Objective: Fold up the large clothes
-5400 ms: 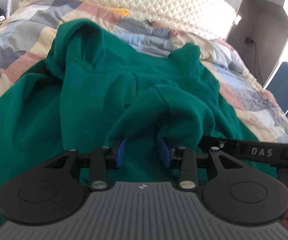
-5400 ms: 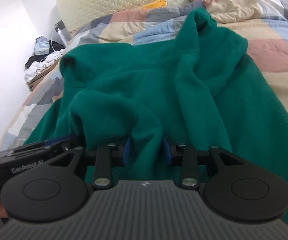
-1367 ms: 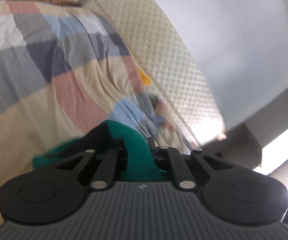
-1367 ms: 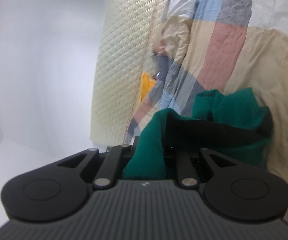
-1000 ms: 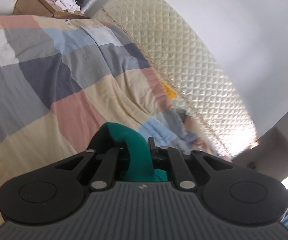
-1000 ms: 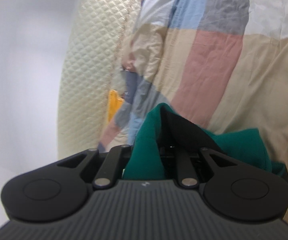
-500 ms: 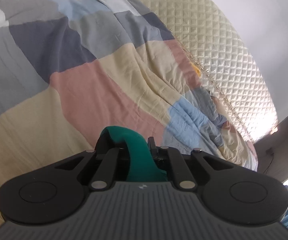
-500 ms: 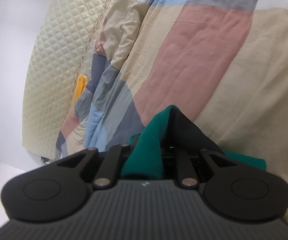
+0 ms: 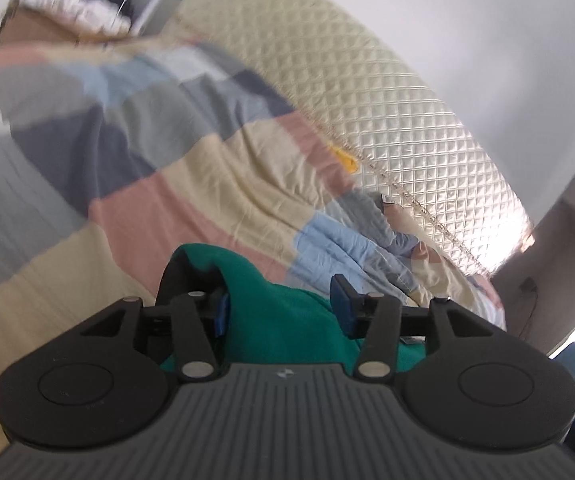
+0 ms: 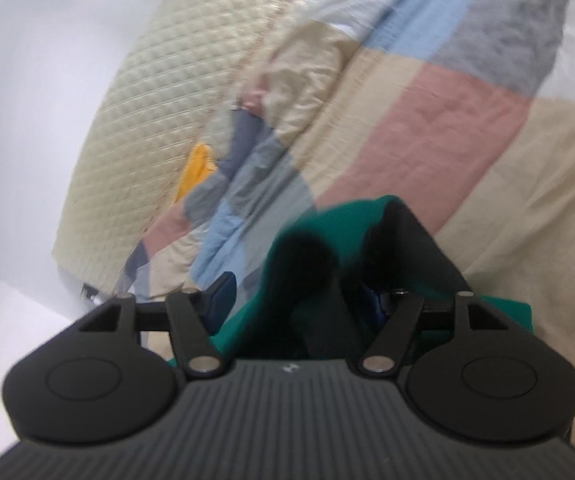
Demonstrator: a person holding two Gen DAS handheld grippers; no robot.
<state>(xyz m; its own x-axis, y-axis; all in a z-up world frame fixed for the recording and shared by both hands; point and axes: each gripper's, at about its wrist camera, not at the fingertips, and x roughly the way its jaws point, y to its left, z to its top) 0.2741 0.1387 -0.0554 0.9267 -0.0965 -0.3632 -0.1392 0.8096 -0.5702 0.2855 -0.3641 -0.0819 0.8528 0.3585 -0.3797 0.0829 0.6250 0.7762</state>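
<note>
I have just spread both tools. Half a second ago each one pinched a ridge of the green sweatshirt tight between its pads; now my left tool (image 9: 281, 312) stands wide, its blue pads (image 9: 342, 312) well apart, and the sweatshirt (image 9: 271, 312) sits loose in the gap, touching only the left pad as far as I can tell. My right tool (image 10: 299, 296) is wide too, with the sweatshirt (image 10: 327, 236) bunched between and over its right side, so that the right pad is mostly hidden in dark folds. Both views are blurred, which tells me my hands are moving.

I judge that I have carried the held edge over and am letting it drop, so this fold is being laid down. Whether it landed square I cannot see, since the bulk of the sweatshirt lies below both cameras.

Ahead of me the patchwork quilt (image 9: 175, 184) runs bare toward the quilted headboard (image 9: 387, 120), with rumpled bedding (image 9: 375, 232) and a small yellow thing (image 9: 345, 158) near it. So there is free bed in front to smooth or shift the cloth. To my far left a box with clutter (image 9: 67, 4) stands beyond the bed's edge, well away. My worry is cloth snagging on the right tool as I draw it back.
</note>
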